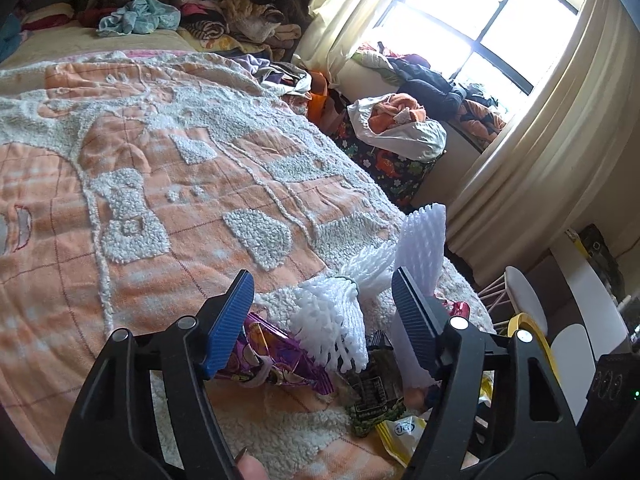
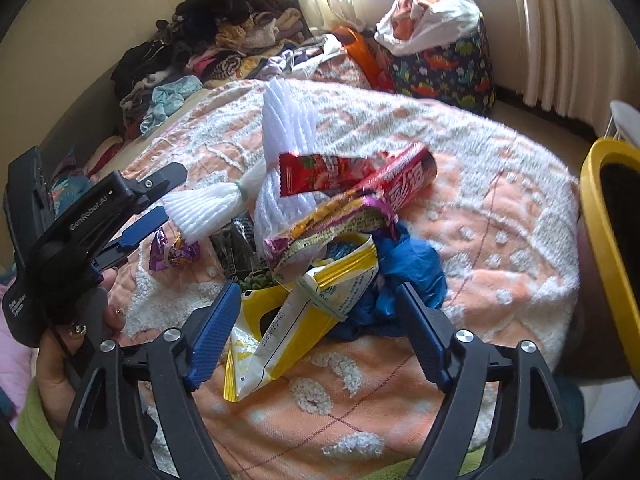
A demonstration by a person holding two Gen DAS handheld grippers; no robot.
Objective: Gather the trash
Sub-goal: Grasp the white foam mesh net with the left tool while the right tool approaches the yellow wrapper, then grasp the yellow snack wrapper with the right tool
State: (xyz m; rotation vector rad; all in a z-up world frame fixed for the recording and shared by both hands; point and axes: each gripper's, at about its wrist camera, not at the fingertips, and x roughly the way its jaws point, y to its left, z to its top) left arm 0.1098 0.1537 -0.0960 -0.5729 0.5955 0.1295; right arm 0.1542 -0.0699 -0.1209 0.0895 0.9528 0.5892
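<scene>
A pile of trash lies on the orange and white bedspread (image 1: 140,168). In the left wrist view my left gripper (image 1: 324,300) is open, its fingers on either side of a white foam net (image 1: 336,320), with a purple wrapper (image 1: 276,364) and a dark green packet (image 1: 376,396) below. In the right wrist view my right gripper (image 2: 316,316) is open above a yellow and white packet (image 2: 304,316). A blue plastic bag (image 2: 408,276), red wrappers (image 2: 360,180) and the foam net (image 2: 280,144) lie beyond. The left gripper (image 2: 154,204) shows at the left.
A yellow-rimmed bin (image 2: 608,240) stands off the bed's right edge. Heaped clothes (image 1: 192,4) cover the bed's far end. A dinosaur-print bag (image 2: 444,64) stuffed with laundry sits by the curtains (image 1: 532,152). White chairs (image 1: 524,300) stand near the bin.
</scene>
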